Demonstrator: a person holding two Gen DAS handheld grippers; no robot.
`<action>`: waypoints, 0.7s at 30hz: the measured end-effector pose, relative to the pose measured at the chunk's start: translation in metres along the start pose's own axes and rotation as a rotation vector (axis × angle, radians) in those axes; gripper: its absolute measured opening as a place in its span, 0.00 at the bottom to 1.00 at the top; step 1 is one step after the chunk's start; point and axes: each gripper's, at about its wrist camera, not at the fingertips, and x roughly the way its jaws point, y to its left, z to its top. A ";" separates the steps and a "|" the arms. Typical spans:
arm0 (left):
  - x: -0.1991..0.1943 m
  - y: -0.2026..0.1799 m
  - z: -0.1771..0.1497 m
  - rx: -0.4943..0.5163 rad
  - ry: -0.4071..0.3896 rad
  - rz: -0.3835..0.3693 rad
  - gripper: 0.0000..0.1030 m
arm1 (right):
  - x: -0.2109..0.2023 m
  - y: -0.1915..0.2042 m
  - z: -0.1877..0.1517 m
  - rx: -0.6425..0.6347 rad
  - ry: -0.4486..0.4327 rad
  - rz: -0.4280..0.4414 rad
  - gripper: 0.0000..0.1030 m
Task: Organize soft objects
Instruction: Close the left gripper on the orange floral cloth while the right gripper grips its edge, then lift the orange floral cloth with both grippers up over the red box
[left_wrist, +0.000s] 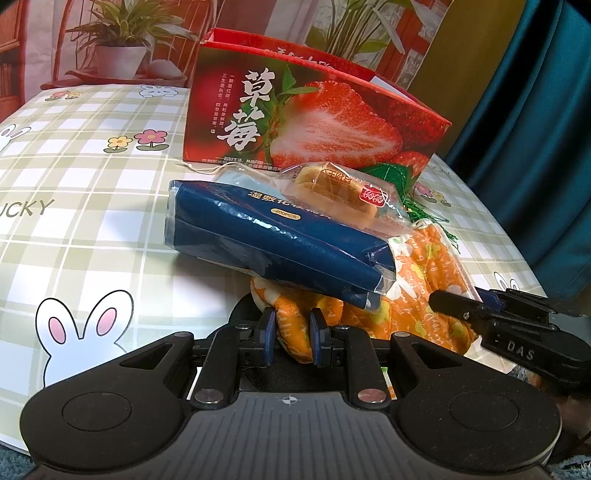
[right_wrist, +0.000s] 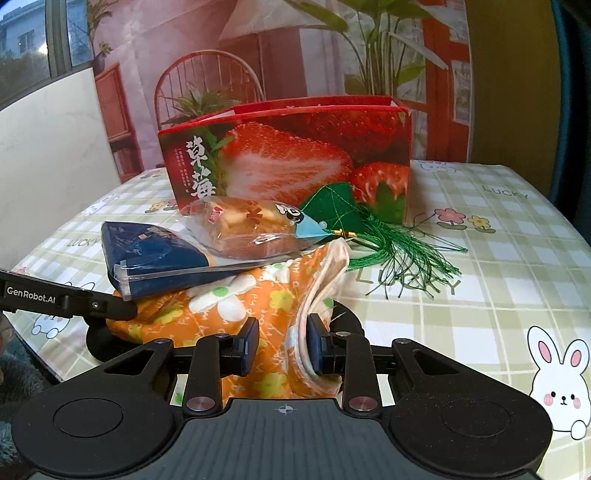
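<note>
Your right gripper (right_wrist: 282, 341) pinches a fold of the orange floral cloth (right_wrist: 236, 314) between its pads. Ahead, a blue wipes pack (right_wrist: 155, 254) and a wrapped bun (right_wrist: 247, 229) rest on that cloth. Beyond them stands the strawberry box (right_wrist: 295, 158); a green tassel ornament (right_wrist: 369, 236) lies ahead to the right. The other gripper's finger (right_wrist: 110, 308) reaches in from the left.

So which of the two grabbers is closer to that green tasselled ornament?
Right. The right gripper, pinching the orange cloth, sits just below the green ornament. The left gripper grips the cloth's far side, under the blue pack.
</note>
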 end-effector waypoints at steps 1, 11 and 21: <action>-0.001 0.000 0.000 0.003 -0.001 -0.002 0.20 | 0.000 -0.001 0.000 0.004 0.000 -0.004 0.18; -0.015 -0.002 0.001 0.025 -0.078 -0.052 0.12 | -0.011 -0.006 0.002 0.032 -0.062 -0.001 0.06; -0.043 -0.010 0.011 0.044 -0.183 -0.117 0.12 | -0.050 -0.015 0.018 0.061 -0.230 0.009 0.05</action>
